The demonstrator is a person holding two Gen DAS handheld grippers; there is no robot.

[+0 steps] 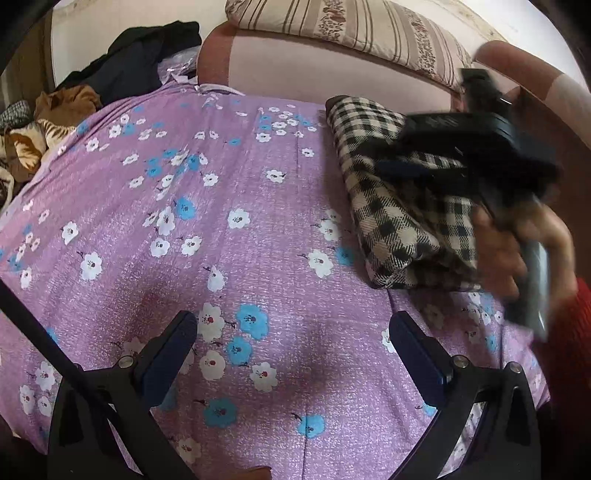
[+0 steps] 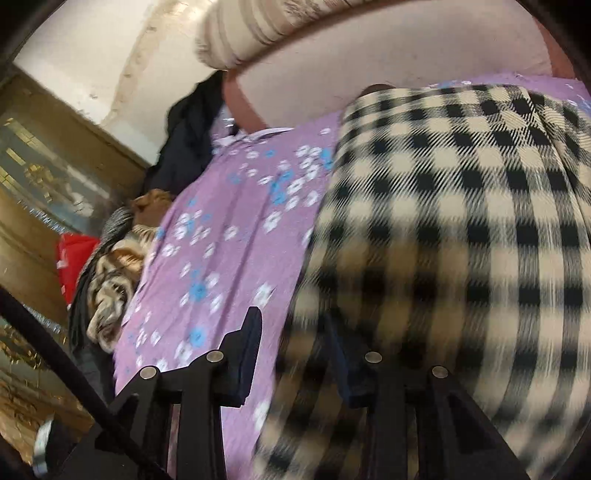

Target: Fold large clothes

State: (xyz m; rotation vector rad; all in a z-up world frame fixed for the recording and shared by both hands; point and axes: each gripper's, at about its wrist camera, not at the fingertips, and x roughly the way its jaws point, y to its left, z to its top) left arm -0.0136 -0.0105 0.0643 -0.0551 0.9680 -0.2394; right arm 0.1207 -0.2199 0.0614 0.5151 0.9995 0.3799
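A folded black-and-cream checked garment (image 1: 388,206) lies on the right side of a purple flowered bedsheet (image 1: 240,166). My left gripper (image 1: 291,321) hovers open over bare sheet, left of the garment, with nothing between its fingers. A person's hand (image 1: 509,251) holds my right gripper (image 1: 402,155), blurred, low over the garment's top. In the right wrist view the garment (image 2: 461,203) fills the right half. Its left edge lies between the fingers of the right gripper (image 2: 293,321). A strip of sheet (image 2: 229,221) shows between the left finger and the cloth, so the jaws stand open.
A pile of loose clothes (image 1: 55,122) lies along the bed's left edge, with dark garments (image 1: 140,55) behind it. A pink padded headboard (image 1: 314,66) and a striped pillow (image 1: 351,26) close the far side. A red sleeve (image 1: 576,332) is at the right edge.
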